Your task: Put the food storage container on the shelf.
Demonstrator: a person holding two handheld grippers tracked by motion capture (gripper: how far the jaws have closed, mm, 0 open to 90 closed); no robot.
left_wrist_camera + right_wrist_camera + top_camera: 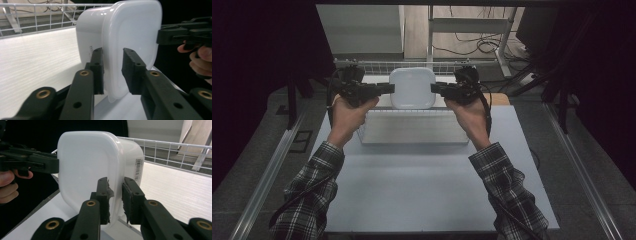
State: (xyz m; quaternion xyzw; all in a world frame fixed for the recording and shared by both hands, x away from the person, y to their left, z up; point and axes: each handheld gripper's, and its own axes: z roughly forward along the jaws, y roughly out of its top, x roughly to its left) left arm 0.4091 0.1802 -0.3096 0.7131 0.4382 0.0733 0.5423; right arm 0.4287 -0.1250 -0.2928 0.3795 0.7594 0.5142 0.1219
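Observation:
A white lidded plastic container (pixel 412 87) stands on its side over the back of a wire basket (pixel 412 127), lid facing the person. My left gripper (pixel 389 89) reaches its left edge and my right gripper (pixel 434 89) its right edge. In the left gripper view the lid rim (pixel 112 62) runs between the left gripper's (pixel 112 72) jaws, which stand slightly apart from it. The right gripper's (pixel 115 197) jaws straddle the opposite rim of the container (pixel 85 162) the same way, with a barcode label (pixel 138 170) on the wall beyond.
The basket's white-lined floor (pixel 37 62) and wire back wall (pixel 37 15) lie behind the container. The basket sits at the far end of a grey table (pixel 412 185). Beyond it are shelving legs and floor cables (pixel 472 45). Dark curtains flank both sides.

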